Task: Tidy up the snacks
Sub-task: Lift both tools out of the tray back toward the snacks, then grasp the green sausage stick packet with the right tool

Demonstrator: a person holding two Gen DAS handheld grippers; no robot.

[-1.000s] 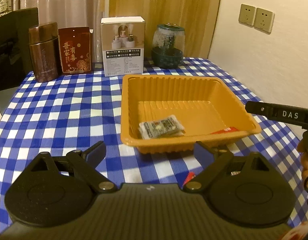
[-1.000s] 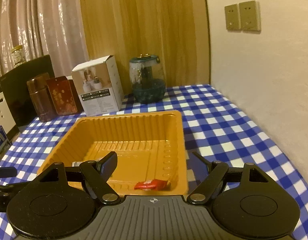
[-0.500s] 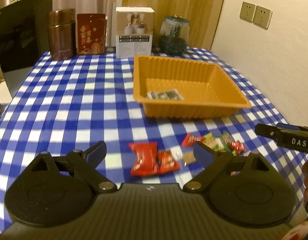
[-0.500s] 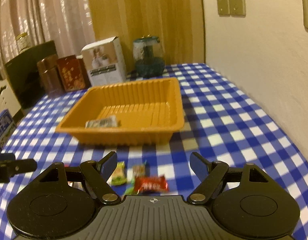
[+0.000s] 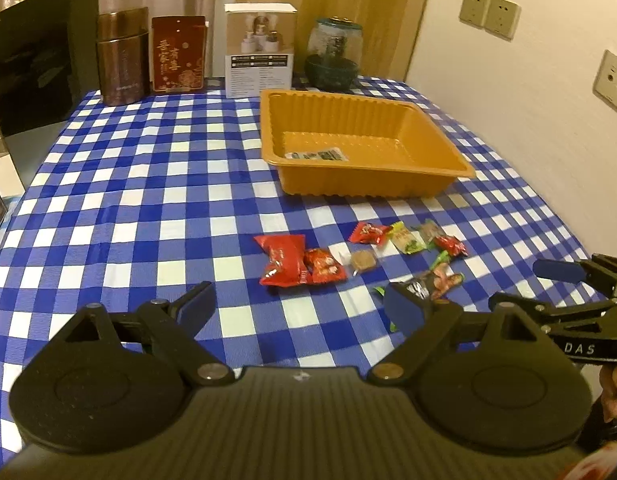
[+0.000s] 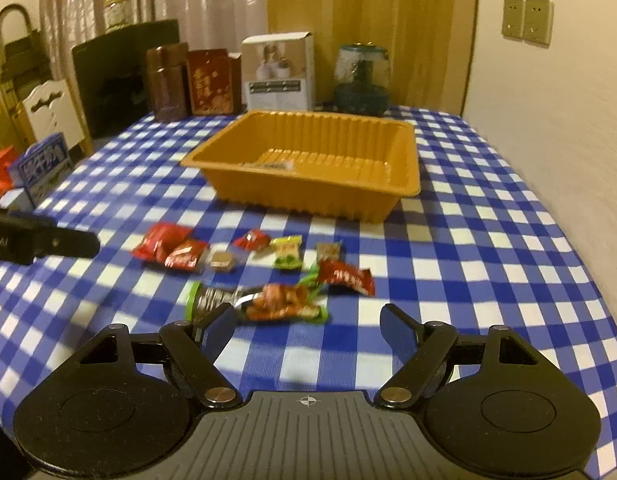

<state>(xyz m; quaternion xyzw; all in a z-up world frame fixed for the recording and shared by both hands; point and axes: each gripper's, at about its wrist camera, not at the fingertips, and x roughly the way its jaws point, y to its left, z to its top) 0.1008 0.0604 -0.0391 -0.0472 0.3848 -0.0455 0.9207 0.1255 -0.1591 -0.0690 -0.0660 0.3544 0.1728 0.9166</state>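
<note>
both grippers empty, jaws wide. right gripper (image 6: 308,326) nearest the loose snacks on the tabletop (image 6: 468,280): long green-ended packet (image 6: 260,299) just ahead, lying crosswise. left gripper (image 5: 298,304) further left. orange tray (image 6: 404,184) well beyond, one packet inside.

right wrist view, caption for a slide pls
Open right gripper above loose snack packets, orange tray behind.
</note>
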